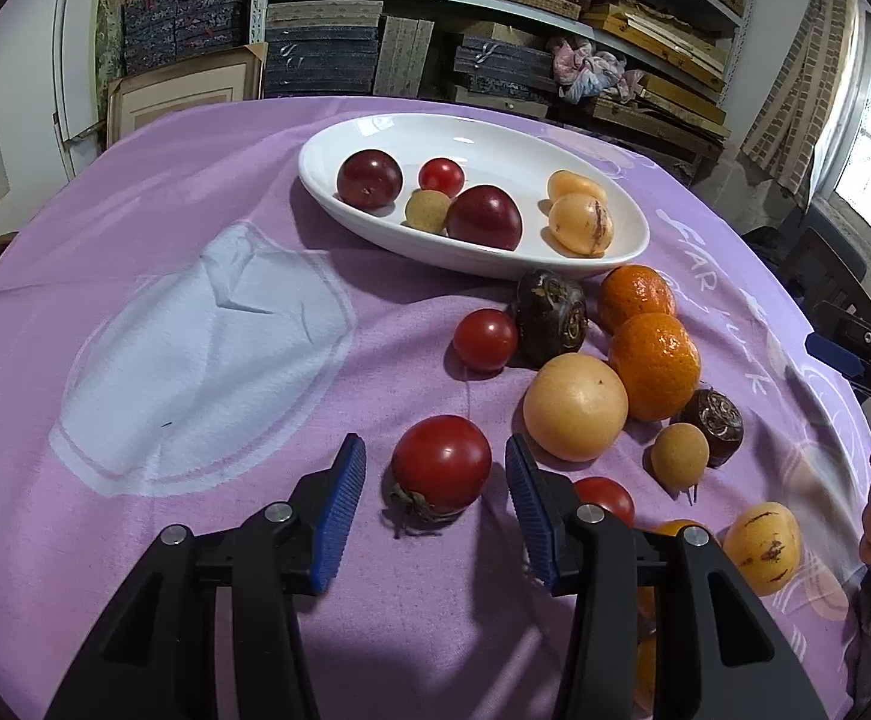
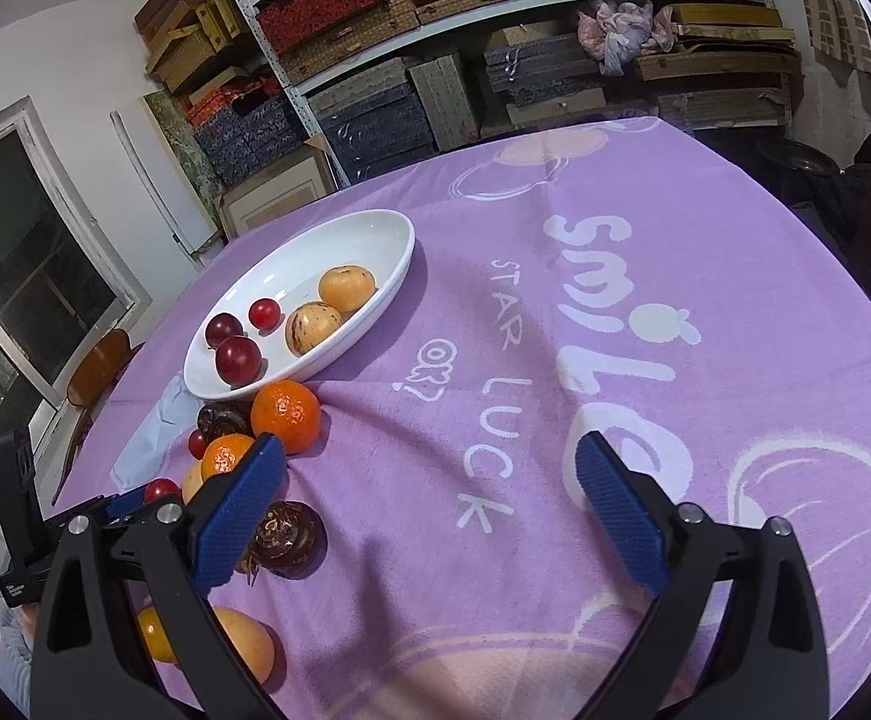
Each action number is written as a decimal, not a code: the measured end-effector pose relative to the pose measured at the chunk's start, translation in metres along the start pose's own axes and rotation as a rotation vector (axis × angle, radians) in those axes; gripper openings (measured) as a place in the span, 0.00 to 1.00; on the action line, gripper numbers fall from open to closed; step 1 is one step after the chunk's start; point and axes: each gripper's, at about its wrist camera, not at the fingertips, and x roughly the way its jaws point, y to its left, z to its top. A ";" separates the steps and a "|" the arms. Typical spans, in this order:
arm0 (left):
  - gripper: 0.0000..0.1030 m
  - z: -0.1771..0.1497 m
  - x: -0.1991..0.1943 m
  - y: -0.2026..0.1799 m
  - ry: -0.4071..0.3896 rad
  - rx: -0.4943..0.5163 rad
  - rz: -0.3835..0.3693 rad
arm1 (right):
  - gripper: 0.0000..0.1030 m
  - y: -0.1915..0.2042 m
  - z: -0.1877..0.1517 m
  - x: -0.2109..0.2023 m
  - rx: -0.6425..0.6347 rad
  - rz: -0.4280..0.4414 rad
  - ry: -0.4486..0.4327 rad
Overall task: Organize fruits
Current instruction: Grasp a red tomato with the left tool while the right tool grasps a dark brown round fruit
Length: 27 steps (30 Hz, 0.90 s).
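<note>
A large red tomato (image 1: pixel 441 462) with a green stem lies on the purple cloth between the blue pads of my left gripper (image 1: pixel 435 447). A gap shows on each side of it, so the gripper is open. Beyond it stands a white oval dish (image 1: pixel 483 138) holding two dark red plums (image 1: pixel 369 179), a small tomato and two yellow striped fruits (image 1: pixel 580 223). My right gripper (image 2: pixel 432 447) hangs wide open over bare cloth, with nothing between its fingers. A dark brown bulb-like fruit (image 2: pixel 288 537) lies just behind its left finger.
Loose fruit crowds the cloth right of the left gripper: two tangerines (image 1: pixel 654 363), a pale orange fruit (image 1: pixel 576 407), small tomatoes (image 1: pixel 485 340), dark bulbs, a striped yellow fruit (image 1: pixel 761 546). A pale blue cloth patch (image 1: pixel 207 348) lies left. Shelves of boxes stand behind the table.
</note>
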 end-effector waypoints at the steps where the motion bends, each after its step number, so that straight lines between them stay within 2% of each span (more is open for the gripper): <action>1: 0.47 0.001 0.000 0.001 0.000 -0.006 0.002 | 0.93 0.001 0.000 0.000 -0.005 0.000 0.002; 4: 0.47 0.000 -0.001 0.004 -0.001 -0.008 -0.002 | 0.93 0.004 -0.001 0.000 -0.026 -0.001 0.005; 8: 0.32 0.000 -0.003 0.003 -0.002 0.010 -0.018 | 0.93 0.014 -0.003 -0.001 -0.086 -0.023 -0.001; 13: 0.31 0.000 -0.003 0.004 -0.003 0.009 -0.023 | 0.93 0.026 -0.005 -0.001 -0.160 -0.047 -0.003; 15: 0.31 -0.002 -0.006 0.003 -0.009 0.013 -0.002 | 0.93 0.028 -0.006 0.000 -0.173 -0.046 0.000; 19: 0.31 -0.004 -0.019 0.010 -0.060 0.029 0.107 | 0.93 0.034 -0.008 0.000 -0.212 -0.038 0.006; 21: 0.31 -0.003 -0.021 0.018 -0.059 0.005 0.120 | 0.93 0.042 -0.011 0.002 -0.263 -0.050 0.010; 22: 0.31 -0.003 -0.020 0.022 -0.051 -0.012 0.117 | 0.92 0.046 -0.014 0.002 -0.293 -0.060 0.011; 25: 0.31 -0.003 -0.016 0.026 -0.029 -0.032 0.110 | 0.75 0.060 -0.022 0.008 -0.374 -0.047 0.037; 27: 0.31 -0.004 -0.017 0.028 -0.027 -0.033 0.106 | 0.74 0.068 -0.027 0.013 -0.410 -0.039 0.057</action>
